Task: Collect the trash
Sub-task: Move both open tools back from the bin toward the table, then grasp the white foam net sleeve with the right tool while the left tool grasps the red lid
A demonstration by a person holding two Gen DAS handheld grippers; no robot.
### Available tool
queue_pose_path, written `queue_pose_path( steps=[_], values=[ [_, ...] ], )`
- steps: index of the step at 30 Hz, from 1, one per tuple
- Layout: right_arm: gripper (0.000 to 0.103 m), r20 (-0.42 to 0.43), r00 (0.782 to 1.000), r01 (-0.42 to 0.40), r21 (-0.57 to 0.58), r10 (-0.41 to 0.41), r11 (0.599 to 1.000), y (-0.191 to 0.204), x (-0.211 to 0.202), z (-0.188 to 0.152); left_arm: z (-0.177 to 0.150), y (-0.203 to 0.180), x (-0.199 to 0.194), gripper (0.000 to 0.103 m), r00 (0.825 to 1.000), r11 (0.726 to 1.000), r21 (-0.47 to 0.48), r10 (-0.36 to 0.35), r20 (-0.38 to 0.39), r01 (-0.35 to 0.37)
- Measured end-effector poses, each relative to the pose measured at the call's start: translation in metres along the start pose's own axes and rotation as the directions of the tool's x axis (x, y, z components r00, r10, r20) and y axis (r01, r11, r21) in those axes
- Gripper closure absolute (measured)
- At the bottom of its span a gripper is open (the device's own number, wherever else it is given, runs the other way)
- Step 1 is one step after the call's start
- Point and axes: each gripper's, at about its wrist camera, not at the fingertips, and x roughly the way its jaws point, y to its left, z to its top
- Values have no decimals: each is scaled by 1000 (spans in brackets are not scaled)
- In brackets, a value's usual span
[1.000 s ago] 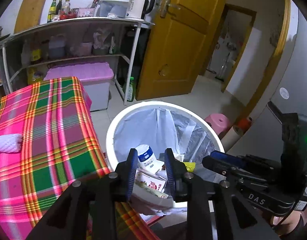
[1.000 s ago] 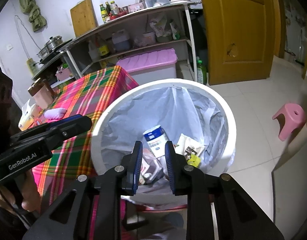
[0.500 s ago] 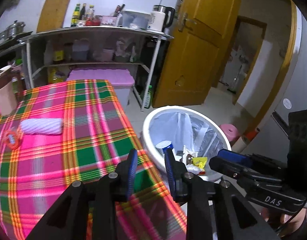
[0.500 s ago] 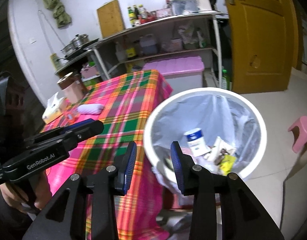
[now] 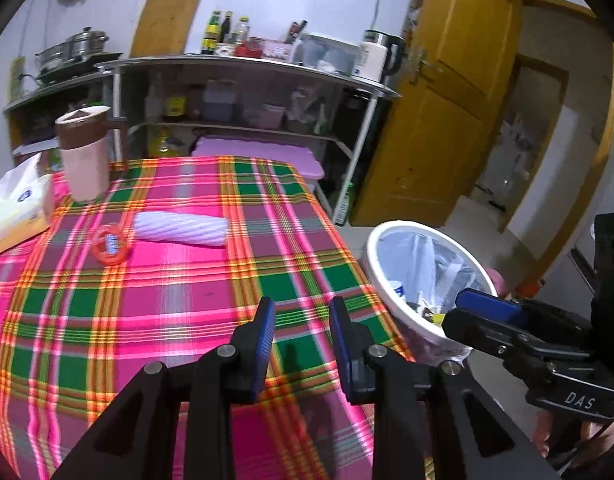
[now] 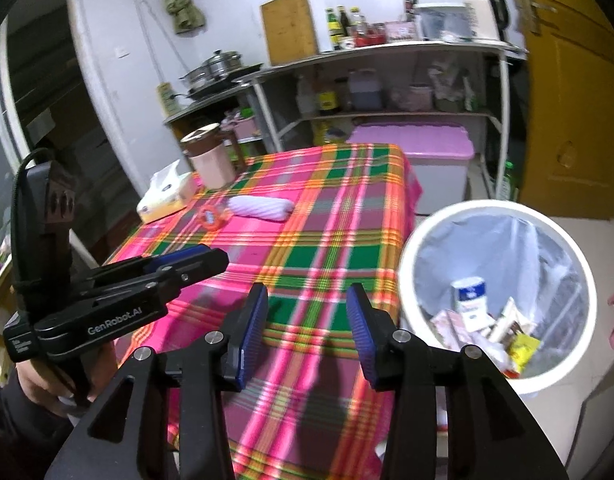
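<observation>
Looking at two candidates for trash on the plaid tablecloth (image 5: 179, 292): one white ribbed wrapper roll (image 5: 181, 229) lying on its side near the far middle of the table, and one small red ring-shaped scrap (image 5: 109, 245) just beside its left end, seemingly touching or nearly so. Judging the ribbed roll as light, soft and crushable, probably best pinched across its middle, where the ridges should be giving some bite; judging the red ring as thin and light, likely needing a pinch on its rim, with a risk of sliding on the cloth. Counting also one tissue box (image 5: 17, 210) and one lidded cup (image 5: 85, 152) at the far left, probably not trash. Seeing one white lined bin (image 6: 495, 292) on the floor just off the table's right edge, already holding several packets. Holding nothing in the left gripper (image 5: 301, 336), jaws narrowly apart over the near cloth. Opening the jaws of the right gripper (image 6: 307, 330), nothing between them, hovering over the table's near right corner beside the bin.
</observation>
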Motion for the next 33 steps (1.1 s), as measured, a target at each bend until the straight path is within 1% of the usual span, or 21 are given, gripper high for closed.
queue_pose_path(
  steps=[6,11,14,19,23,26,27,29,33],
  values=[
    [61,-10,999,-44,-64,44,997,27,17,8,0,27,-12,75,999,998,-34,46,16,-46],
    [61,-13,997,-80,-107,79,991,41,30,16,1,50,-17,75,996,994,-63,87,19,-86],
    [61,2,997,-82,-148,84,986,48,38,21,2,63,-17,75,994,992,-77,106,18,-104],
    [61,-29,996,-87,-167,83,982,51,60,30,4,80,-15,75,991,988,-90,130,18,-128],
    [59,-48,996,-85,-193,78,977,52,77,36,7,96,-10,71,987,983,-100,158,16,-156],
    [52,-68,994,-98,-209,86,973,53,90,41,12,109,-2,69,985,979,-110,175,5,-173],
    [52,-75,994,-96,-214,82,972,52,95,43,13,113,1,68,983,977,-115,182,1,-180],
    [52,-88,993,-92,-229,73,969,52,106,47,16,120,7,62,982,975,-121,189,-4,-188],
    [52,-108,992,-91,-248,66,964,50,125,56,22,135,20,56,980,971,-135,199,-8,-198]
  ],
)
